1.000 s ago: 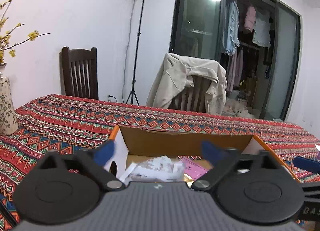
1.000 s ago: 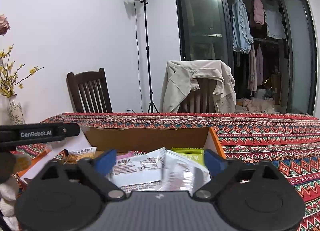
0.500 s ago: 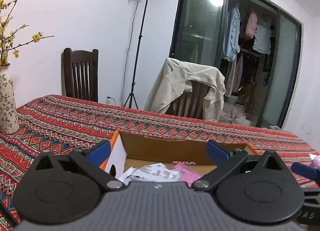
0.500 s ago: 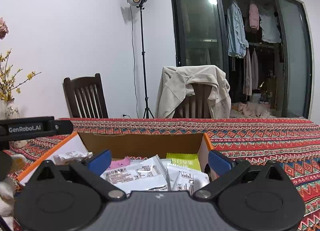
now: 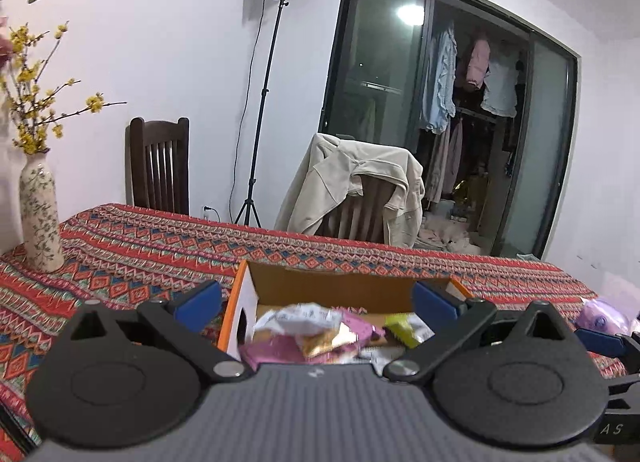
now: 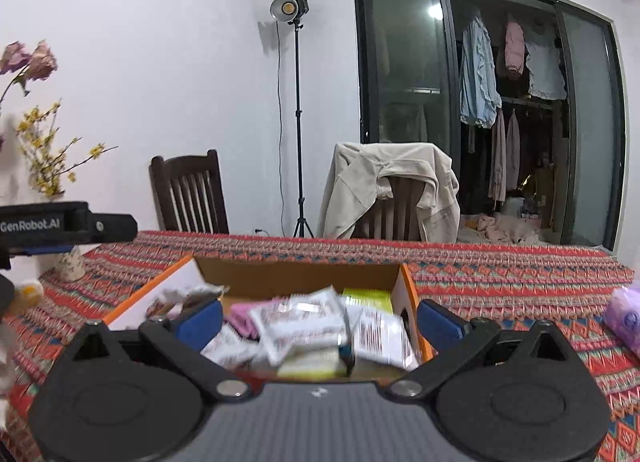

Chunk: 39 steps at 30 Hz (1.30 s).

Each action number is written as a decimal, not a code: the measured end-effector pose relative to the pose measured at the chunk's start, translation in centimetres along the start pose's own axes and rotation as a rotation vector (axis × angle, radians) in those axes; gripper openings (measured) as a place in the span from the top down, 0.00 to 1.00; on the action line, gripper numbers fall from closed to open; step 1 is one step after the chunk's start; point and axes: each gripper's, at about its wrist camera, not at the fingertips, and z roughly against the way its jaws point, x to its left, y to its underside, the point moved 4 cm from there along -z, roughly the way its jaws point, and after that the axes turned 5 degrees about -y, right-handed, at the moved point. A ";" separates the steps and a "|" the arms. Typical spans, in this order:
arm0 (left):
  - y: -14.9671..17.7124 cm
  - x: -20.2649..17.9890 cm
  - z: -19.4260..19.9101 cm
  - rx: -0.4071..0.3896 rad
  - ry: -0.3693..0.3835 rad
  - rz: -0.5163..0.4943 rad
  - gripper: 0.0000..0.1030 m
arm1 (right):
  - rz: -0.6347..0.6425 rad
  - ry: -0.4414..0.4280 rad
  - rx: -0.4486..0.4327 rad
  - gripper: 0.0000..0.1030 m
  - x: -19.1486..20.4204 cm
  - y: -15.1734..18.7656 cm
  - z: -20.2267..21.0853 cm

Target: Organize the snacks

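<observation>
From the left wrist view, the left hand-held gripper (image 5: 316, 302) hangs with its blue fingers (image 5: 200, 299) spread wide and nothing between them. Just beyond them sits the cardboard box (image 5: 332, 286), open at the top with orange edges, on the red patterned tabletop (image 5: 140, 254). Inside lie snack packets (image 5: 316, 326): a white one, a pink one, a gold-foil one and a yellow-green one, all a bit blurred. A flowered vase (image 5: 40, 214) stands far off to the left on the tabletop, and a chair draped with a beige jacket (image 5: 360, 190) stands behind it. At the right edge, a blue fingertip of the other gripper shows.

From the right wrist view, the right hand-held gripper (image 6: 320, 320) is likewise spread apart and empty, poised over the near side of the same box (image 6: 300, 274). The packets (image 6: 312, 326) are heaped toward the box's right half, white ones on top, a yellow-green one at the back. A purple packet (image 6: 624, 318) lies apart on the cloth to the right.
</observation>
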 end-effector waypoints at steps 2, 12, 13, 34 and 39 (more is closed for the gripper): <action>0.9 0.2 1.2 0.002 0.004 -0.007 0.00 | -0.007 -0.002 0.015 0.00 0.2 0.9 1.0; 5.0 1.7 4.8 0.045 -0.019 -0.037 0.00 | -0.045 0.003 0.090 0.00 0.1 5.2 4.3; 5.5 1.8 5.0 0.054 -0.023 -0.040 0.00 | -0.048 0.004 0.093 0.00 0.0 5.4 4.5; 10.3 2.0 5.8 0.142 -0.020 -0.057 0.00 | -0.077 0.013 0.141 0.00 -0.4 7.8 5.5; 10.5 2.0 5.7 0.149 -0.018 -0.059 0.00 | -0.077 0.011 0.148 0.00 -0.3 7.9 5.3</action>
